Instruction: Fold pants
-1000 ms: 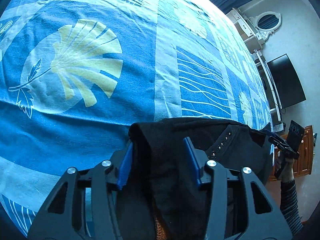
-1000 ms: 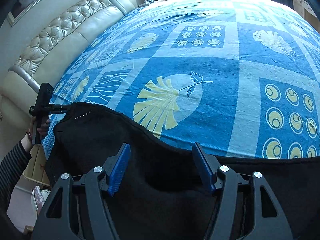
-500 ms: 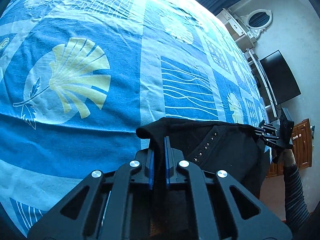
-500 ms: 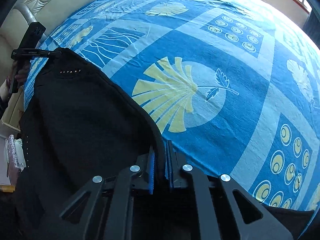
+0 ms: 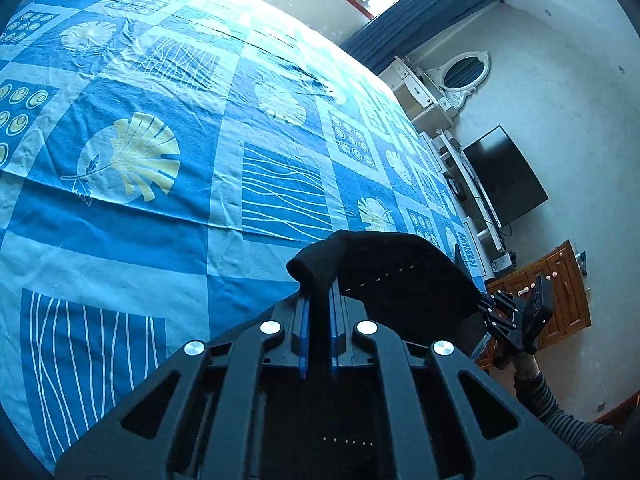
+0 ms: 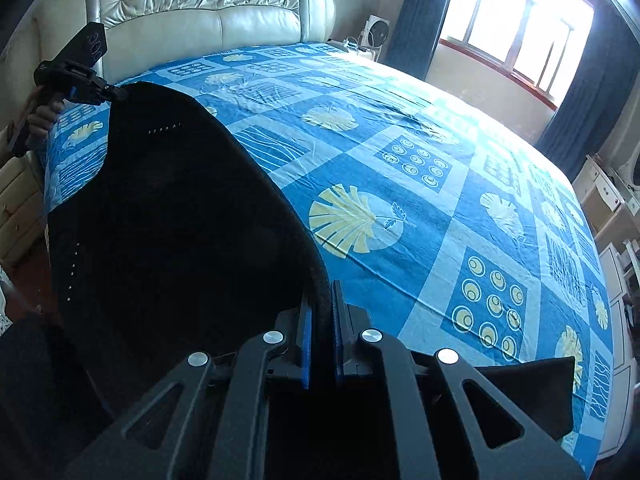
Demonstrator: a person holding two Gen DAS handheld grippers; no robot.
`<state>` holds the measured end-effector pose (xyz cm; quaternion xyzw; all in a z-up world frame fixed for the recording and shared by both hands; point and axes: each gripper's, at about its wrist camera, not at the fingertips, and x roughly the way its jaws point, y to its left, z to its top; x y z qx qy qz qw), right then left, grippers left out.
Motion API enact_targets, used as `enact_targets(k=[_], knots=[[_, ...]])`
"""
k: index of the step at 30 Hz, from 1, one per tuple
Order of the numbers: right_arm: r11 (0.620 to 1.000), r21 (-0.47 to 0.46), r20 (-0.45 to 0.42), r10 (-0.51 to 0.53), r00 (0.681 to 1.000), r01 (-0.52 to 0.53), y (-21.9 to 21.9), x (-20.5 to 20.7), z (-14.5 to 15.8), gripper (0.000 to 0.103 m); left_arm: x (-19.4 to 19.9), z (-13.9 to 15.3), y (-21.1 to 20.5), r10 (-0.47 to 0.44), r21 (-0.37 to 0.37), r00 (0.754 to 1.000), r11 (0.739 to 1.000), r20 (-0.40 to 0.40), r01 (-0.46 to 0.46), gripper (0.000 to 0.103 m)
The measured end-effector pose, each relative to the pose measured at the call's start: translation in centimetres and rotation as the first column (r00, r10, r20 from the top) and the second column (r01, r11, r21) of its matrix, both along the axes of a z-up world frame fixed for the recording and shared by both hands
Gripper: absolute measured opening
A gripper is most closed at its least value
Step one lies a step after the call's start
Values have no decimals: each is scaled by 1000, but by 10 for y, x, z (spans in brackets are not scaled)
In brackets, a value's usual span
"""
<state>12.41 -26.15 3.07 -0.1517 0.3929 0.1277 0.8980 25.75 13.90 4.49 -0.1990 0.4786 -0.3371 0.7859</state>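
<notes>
Nearest the lens, the left gripper [image 5: 319, 312] was fully closed, its blue pads clamped on a bunched edge of the black pants [image 5: 400, 276]. The right gripper [image 6: 321, 308] was likewise closed on the opposite end of that edge. Between them the pants hung as a taut dark sheet, lifted off the near side of the bed [image 6: 420, 184], with a row of small studs [image 6: 164, 128] visible near the top edge.

The step in hand appeared to be carrying the lifted edge over to make a fold. To do it well, both grips should have held firm, the edge kept level and taut, and the cloth laid flat on the blue patterned sheet [image 5: 160, 240]. Beyond stood the padded headboard [image 6: 200, 12] and the window [image 6: 520, 20].
</notes>
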Motion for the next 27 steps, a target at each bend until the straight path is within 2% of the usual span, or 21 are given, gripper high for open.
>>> enact_targets(k=[6, 13, 15, 16, 17, 18, 20, 23, 25, 27], knots=[[999, -50, 2, -5, 1000, 5, 17, -54, -39, 8, -69, -30, 35, 47, -32, 997, 998, -65, -49, 7], [994, -101, -50, -42, 998, 36, 29, -86, -84, 11, -113, -82, 49, 92, -34, 982, 995, -166, -99, 12], [992, -114, -40, -53, 998, 49, 32, -96, -90, 17, -120, -92, 49, 105, -21, 975, 994, -197, -111, 14], [991, -120, -32, -61, 998, 57, 32, -101, -90, 19, -124, -97, 50, 117, -18, 970, 992, -215, -124, 19], [989, -129, -26, -72, 997, 68, 33, -105, -89, 26, -128, -101, 52, 127, -18, 964, 991, -233, -135, 24], [989, -128, -21, -83, 996, 79, 32, -109, -86, 35, -134, -103, 54, 139, -21, 960, 989, -243, -149, 24], [991, -87, -23, -100, 995, 98, 29, -119, -81, 47, -144, -106, 61, 171, -33, 951, 982, -257, -186, 31], [988, 16, -60, -152, 987, 153, 18, -131, -73, 48, -159, -107, 70, 228, -81, 924, 961, -306, -264, 41], [965, 152, -121, -198, 973, 215, 3, -132, -70, 48, -166, -102, 71, 255, -117, 915, 946, -312, -304, 43], [921, 277, -176, -232, 957, 274, -11, -130, -67, 48, -170, -96, 66, 286, -120, 911, 935, -298, -333, 47]])
